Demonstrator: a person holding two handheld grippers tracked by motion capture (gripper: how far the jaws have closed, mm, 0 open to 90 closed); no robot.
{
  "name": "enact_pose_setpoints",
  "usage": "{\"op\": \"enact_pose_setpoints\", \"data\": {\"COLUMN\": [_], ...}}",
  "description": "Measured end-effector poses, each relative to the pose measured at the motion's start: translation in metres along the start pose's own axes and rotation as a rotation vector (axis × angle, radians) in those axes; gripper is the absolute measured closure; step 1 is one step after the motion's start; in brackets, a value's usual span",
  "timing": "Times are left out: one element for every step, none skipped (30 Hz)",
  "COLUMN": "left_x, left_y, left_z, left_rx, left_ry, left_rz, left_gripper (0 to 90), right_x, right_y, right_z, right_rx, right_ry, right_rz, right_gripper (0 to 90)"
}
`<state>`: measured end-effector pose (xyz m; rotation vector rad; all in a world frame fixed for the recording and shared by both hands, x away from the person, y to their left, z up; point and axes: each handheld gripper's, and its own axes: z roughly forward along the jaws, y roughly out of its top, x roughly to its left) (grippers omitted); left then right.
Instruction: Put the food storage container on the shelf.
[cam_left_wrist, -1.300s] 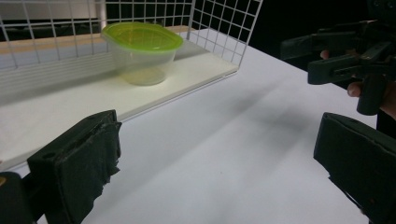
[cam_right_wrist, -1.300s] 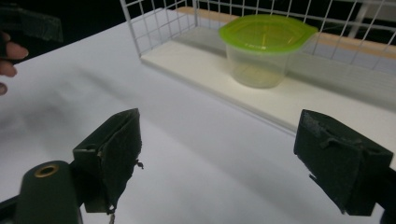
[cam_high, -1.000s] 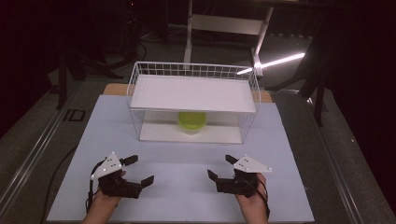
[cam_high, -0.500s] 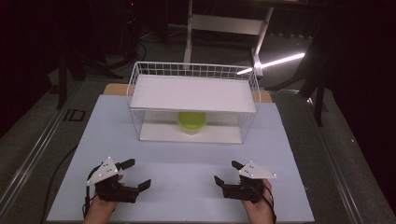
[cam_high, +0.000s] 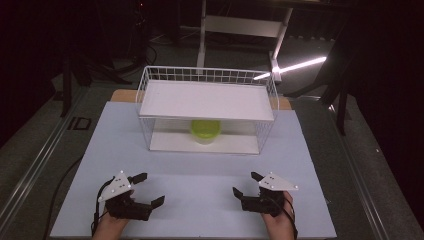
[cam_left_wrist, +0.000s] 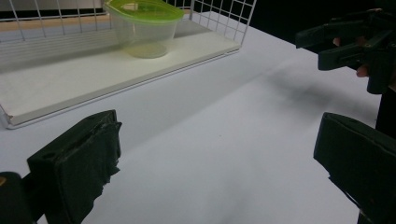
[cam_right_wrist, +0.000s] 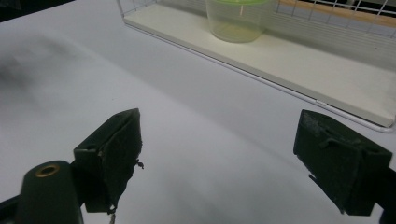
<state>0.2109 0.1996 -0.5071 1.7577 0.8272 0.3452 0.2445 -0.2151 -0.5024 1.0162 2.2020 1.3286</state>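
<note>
Nearest, at the bottom of the high view, two hands hold the tools low over the near edge of the table. Its jaws spread wide with nothing between them, the left gripper (cam_high: 151, 189) points inward toward the middle; its own view shows bare white surface between the two black pads. The right gripper (cam_high: 248, 184) mirrors it, well apart to the right, jaws likewise parted and empty — it also appears at the upper right of the left gripper view (cam_left_wrist: 348, 44).

Beyond them lies the white tabletop (cam_high: 200, 170), smooth and matte, with a wooden edge showing at its far corners.

Farther back stands a white wire rack (cam_high: 207, 111) with a flat white shelf on top and a white board as its floor. On that lower board, about centred and set toward the back, sits a clear plastic container (cam_high: 205, 131) with a lime-green lid — round, slightly tapered toward its base, upright, lid on.

Past the rack the room is dark: a grey floor, black stand legs, a pale frame (cam_high: 245, 25) and one bright strip of light (cam_high: 292, 67) at the far right.
</note>
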Motion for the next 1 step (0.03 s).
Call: {"op": "enact_pose_setpoints", "data": {"left_x": [-0.0001], "left_y": [0.0003], "left_z": [-0.0002], "left_rx": [-0.001], "left_ry": [0.000], "left_rz": [0.004], "left_gripper": [1.6], "right_x": [0.0001], "right_y": [-0.0001], "right_z": [0.0000], "right_rx": [-0.001], "right_ry": [0.002], "right_rz": [0.002], "right_gripper": [15.2]}}
